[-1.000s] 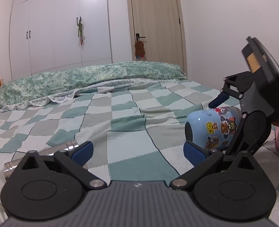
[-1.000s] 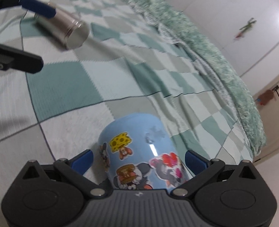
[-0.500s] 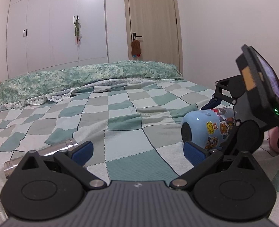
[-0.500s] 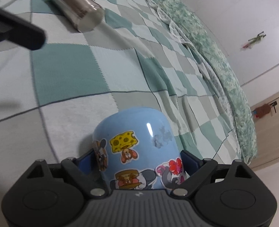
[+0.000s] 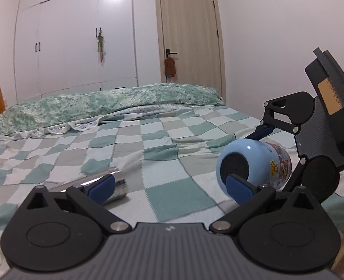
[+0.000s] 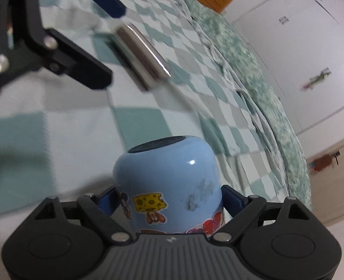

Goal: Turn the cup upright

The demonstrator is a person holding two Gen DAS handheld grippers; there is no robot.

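Observation:
A light blue cup (image 6: 169, 182) with cartoon stickers sits between the fingers of my right gripper (image 6: 169, 200), which is shut on it. In the left wrist view the cup (image 5: 253, 165) is lifted off the checked bedspread (image 5: 172, 186) on its side, its dark round base facing me, held by the right gripper (image 5: 263, 154). My left gripper (image 5: 169, 185) is open and empty, low over the bed to the left of the cup.
A steel flask (image 5: 101, 182) lies on its side on the bedspread beside my left finger; it also shows in the right wrist view (image 6: 141, 56). A green quilt (image 5: 101, 105) is heaped at the far side. White wardrobes and a door stand behind.
My right gripper closed on the blue cup and lifted it off the bedspread, tilting it. The left gripper shifted a little, so the flask now lies nearer its left finger.

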